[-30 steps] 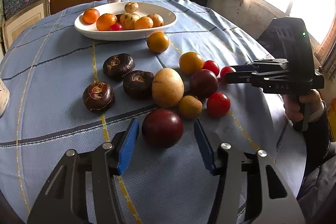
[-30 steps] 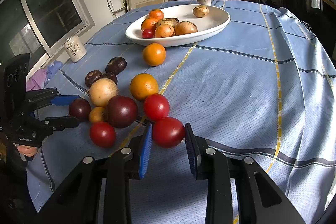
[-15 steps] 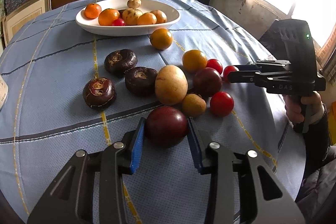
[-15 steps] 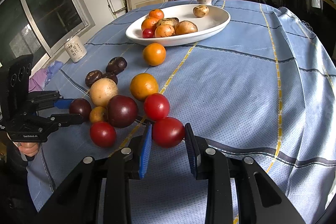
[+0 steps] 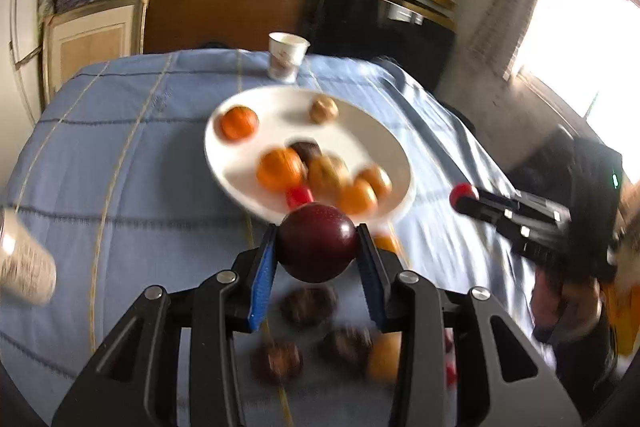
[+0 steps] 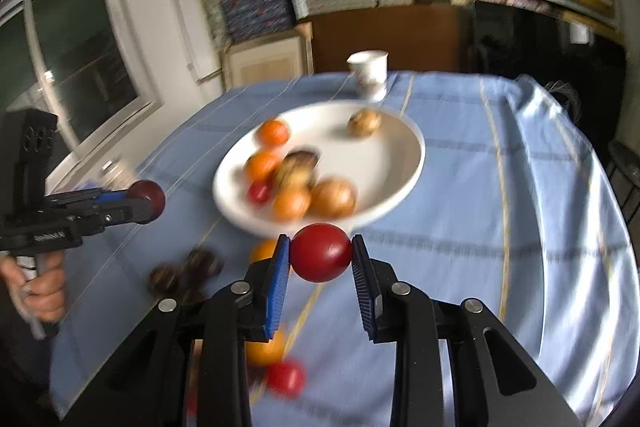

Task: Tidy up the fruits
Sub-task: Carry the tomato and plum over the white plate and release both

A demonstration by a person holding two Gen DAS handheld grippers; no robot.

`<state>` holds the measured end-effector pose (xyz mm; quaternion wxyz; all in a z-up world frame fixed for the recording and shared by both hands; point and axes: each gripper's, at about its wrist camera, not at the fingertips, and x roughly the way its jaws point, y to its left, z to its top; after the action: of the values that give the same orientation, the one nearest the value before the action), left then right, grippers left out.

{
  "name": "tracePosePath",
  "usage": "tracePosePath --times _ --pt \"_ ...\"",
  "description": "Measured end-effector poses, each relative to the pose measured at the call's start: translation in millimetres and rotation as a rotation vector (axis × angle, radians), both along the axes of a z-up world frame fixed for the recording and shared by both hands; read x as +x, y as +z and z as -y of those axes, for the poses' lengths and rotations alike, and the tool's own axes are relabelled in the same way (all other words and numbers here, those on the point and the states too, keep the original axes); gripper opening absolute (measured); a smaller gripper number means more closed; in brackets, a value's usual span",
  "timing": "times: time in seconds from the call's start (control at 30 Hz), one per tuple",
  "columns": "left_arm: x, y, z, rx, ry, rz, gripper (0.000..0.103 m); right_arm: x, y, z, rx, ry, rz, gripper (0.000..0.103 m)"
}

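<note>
My left gripper (image 5: 317, 247) is shut on a dark purple plum (image 5: 318, 242) and holds it in the air just short of the white bowl (image 5: 384, 131). My right gripper (image 6: 321, 254) is shut on a red tomato (image 6: 321, 251), also raised near the bowl's front rim (image 6: 400, 203). The bowl holds several oranges, brown fruits and a small red one. The left gripper with the plum (image 6: 147, 195) shows at the left of the right wrist view; the right gripper with the tomato (image 5: 463, 195) shows at the right of the left wrist view.
Loose fruit lies blurred on the blue tablecloth (image 5: 120, 187) below the grippers: dark brown fruits (image 5: 308, 305), an orange (image 6: 265, 349), a red tomato (image 6: 285, 375). A white paper cup (image 5: 286, 57) stands behind the bowl. A pale jar (image 5: 24, 263) is at the left edge.
Both grippers have lifted off the table with their fruits and moved forward towards the bowl. The left gripper closed on the plum during the last second.
</note>
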<state>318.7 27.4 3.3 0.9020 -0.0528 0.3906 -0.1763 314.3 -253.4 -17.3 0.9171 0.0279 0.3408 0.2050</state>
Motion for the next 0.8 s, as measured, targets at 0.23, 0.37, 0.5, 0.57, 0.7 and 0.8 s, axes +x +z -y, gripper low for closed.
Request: tracePosePath --times 0.23,0.37,0.5,0.57,0.7,0.8 --pt "72 -12 23 0.071 0.08 0.007 0.038 63 -24 -8 0.066 -0.079 -0.031 0.031" --pt "96 -18 22 0.069 0.131 -0.018 0.065 78 -30 -8 0.094 -0.093 -0.051 0.037" --pt "81 -4 13 0.049 0.181 0.049 0.089 65 -18 -4 0.103 -0.085 -0.011 0.057" --pt "66 3 11 0.05 0.171 0.059 0.093 57 -11 1 0.117 -0.089 -0.001 0.059" --pt "21 6 1 0.069 0.187 0.091 0.095 32 -6 11 0.143 -0.051 -0.008 0.066" --pt "-15 -4 -10 0.059 0.213 0.096 0.097 8 -14 12 0.106 -0.002 -0.017 0.066"
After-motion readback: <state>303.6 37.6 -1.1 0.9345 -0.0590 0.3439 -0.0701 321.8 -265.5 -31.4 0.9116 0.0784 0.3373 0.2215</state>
